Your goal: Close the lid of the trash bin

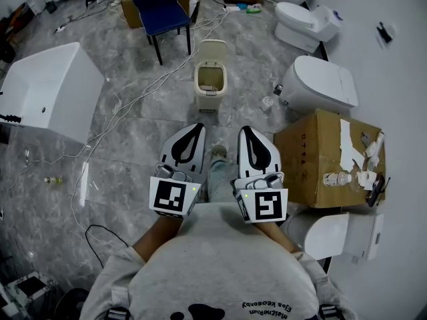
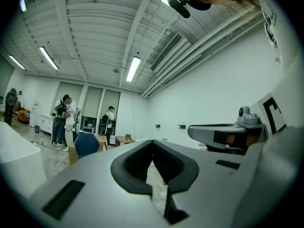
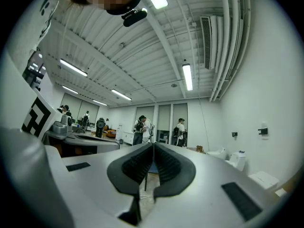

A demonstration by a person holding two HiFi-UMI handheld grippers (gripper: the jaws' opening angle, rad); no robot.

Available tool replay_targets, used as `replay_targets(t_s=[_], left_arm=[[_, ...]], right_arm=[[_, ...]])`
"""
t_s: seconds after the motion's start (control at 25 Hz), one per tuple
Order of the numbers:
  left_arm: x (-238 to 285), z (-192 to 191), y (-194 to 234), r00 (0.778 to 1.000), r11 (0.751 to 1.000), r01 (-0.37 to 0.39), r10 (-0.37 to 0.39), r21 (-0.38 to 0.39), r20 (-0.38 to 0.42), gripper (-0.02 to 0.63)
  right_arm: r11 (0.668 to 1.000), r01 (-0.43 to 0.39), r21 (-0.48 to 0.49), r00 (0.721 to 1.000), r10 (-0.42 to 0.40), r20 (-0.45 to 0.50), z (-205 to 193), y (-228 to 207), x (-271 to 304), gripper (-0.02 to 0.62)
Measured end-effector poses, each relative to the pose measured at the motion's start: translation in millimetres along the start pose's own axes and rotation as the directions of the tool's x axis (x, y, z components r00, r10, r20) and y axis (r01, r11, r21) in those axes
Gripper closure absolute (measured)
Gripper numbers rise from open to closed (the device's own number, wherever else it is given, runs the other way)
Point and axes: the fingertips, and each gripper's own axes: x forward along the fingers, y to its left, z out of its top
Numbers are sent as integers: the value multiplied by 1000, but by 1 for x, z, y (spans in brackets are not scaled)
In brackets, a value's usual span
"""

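Note:
A small cream trash bin (image 1: 211, 80) stands on the grey floor ahead of me, its lid (image 1: 213, 48) tipped up and back so the inside shows. My left gripper (image 1: 197, 127) and right gripper (image 1: 244, 131) are held side by side in front of my chest, well short of the bin. Both are shut with nothing between the jaws. In the left gripper view the left gripper (image 2: 152, 141) points level across the room; the bin is hidden there. The right gripper (image 3: 153, 144) likewise points level, and no bin shows in its view.
A cardboard box (image 1: 327, 159) with small items on top stands at my right, white toilets (image 1: 319, 85) behind it. A blue chair (image 1: 160, 11) is beyond the bin, a white tub (image 1: 50, 92) at left, cables (image 1: 127, 109) cross the floor. Several people (image 3: 140, 129) stand far off.

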Motion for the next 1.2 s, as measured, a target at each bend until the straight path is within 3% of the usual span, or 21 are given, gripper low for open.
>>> replay_targets(t_s=[0.2, 0.4, 0.56, 0.8, 1.2], left_arm=[[46, -2, 22, 1000, 1000, -5, 5, 3, -4, 586], [113, -11, 44, 998, 1000, -4, 5, 16, -58, 586], [170, -3, 64, 999, 999, -37, 37, 1, -18, 586], [245, -6, 98, 996, 997, -72, 74, 28, -50, 586], [316, -13, 123, 992, 992, -116, 118, 38, -54, 586]], right_arm=[[1000, -4, 13, 1000, 4, -1, -8, -25, 46, 561], [1000, -14, 12, 1000, 14, -1, -13, -66, 106, 561], [999, -43, 7, 999, 43, 6, -11, -100, 159, 561], [997, -81, 12, 997, 80, 17, -15, -146, 236, 561], [991, -126, 41, 992, 125, 22, -31, -190, 306, 561]])
